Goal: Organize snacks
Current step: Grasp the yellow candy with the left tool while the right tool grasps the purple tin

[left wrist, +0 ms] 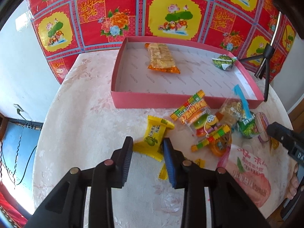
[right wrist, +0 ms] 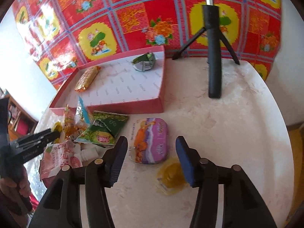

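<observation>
My left gripper [left wrist: 148, 143] points down at the table, shut on a yellow snack packet [left wrist: 152, 138] that lies between its pads. My right gripper [right wrist: 151, 142] stands open around a purple snack pack [right wrist: 150, 140], and neither pad presses on it. Behind both stands an open pink box [left wrist: 152, 99] holding an orange cracker pack [left wrist: 161, 58] and a green wrapped candy [left wrist: 224, 62]. Loose snacks are piled in front of the box: a gummy burger pack [left wrist: 203, 121], a green packet [right wrist: 103, 131] and a pink peach pouch [left wrist: 248, 172].
A yellow jelly cup [right wrist: 171, 174] lies by my right gripper's right finger. A black tripod [right wrist: 213, 57] stands on the table right of the box. A red patterned sheet [left wrist: 171, 9] covers the wall behind. The round table's edge [left wrist: 43, 133] curves close on the left.
</observation>
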A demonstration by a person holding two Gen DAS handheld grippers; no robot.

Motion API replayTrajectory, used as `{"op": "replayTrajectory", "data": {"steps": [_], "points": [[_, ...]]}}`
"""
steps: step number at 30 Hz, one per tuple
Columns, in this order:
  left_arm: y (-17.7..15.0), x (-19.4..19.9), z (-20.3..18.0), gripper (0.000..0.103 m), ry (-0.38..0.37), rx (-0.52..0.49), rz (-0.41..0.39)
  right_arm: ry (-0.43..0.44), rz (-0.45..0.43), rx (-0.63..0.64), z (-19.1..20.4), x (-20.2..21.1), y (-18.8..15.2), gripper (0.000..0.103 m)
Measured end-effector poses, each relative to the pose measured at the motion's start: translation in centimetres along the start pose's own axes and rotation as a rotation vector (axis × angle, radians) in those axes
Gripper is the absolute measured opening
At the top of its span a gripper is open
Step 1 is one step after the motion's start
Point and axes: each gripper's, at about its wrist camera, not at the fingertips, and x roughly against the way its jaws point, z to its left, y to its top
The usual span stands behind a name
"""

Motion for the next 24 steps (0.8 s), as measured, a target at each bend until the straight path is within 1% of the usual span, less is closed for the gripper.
{"op": "replayTrajectory", "data": {"steps": [2,4,7,12,14,15,16,17,18,19,24], "points": [[0.2,-0.2,-0.2,0.035,0.007,-0.009,0.0,-0.003,0.011,0.017,0.3,-0.4,0.0,0.056],[0.3,-0.3,-0.3,0.041,0.007,-0.02,-0.005,-0.003,0.031,0.024,0.4,-1.1,-0.2,0.057],[0.3,-0.5,-0.7,0.046,0.017,-0.04,-0.015,-0.016,0.019,0.039,0.7,-1.4,-0.2,0.06],[0.6,-0.7,-0.6,0.047,0.018,-0.033,-0.02,-0.039,0.002,0.072,1.2,-1.8,-0.3,0.062],[0.6,-0.7,-0.6,0.037,0.019,-0.037,-0.024,-0.047,-0.006,0.081,1.3,-1.9,-0.5,0.062],[0.6,-0.7,-0.5,0.029,0.016,-0.034,-0.025,-0.049,-0.007,0.081,1.4,-1.9,-0.5,0.062],[0.7,-0.6,-0.4,0.026,0.012,-0.028,-0.022,-0.053,-0.009,0.078,1.4,-1.9,-0.5,0.059],[0.7,-0.6,-0.3,0.024,0.011,-0.019,-0.019,-0.064,-0.011,0.078,1.4,-1.9,-0.5,0.052],[0.7,-0.6,-0.1,0.023,0.004,-0.008,-0.017,-0.08,-0.015,0.08,1.4,-1.8,-0.5,0.052],[0.7,-0.5,0.0,0.022,-0.002,0.001,-0.016,-0.076,-0.015,0.079,1.4,-1.8,-0.5,0.052],[0.4,0.3,0.5,0.02,-0.035,0.031,-0.01,-0.038,-0.009,0.051,1.0,-1.4,-0.7,0.051]]}}
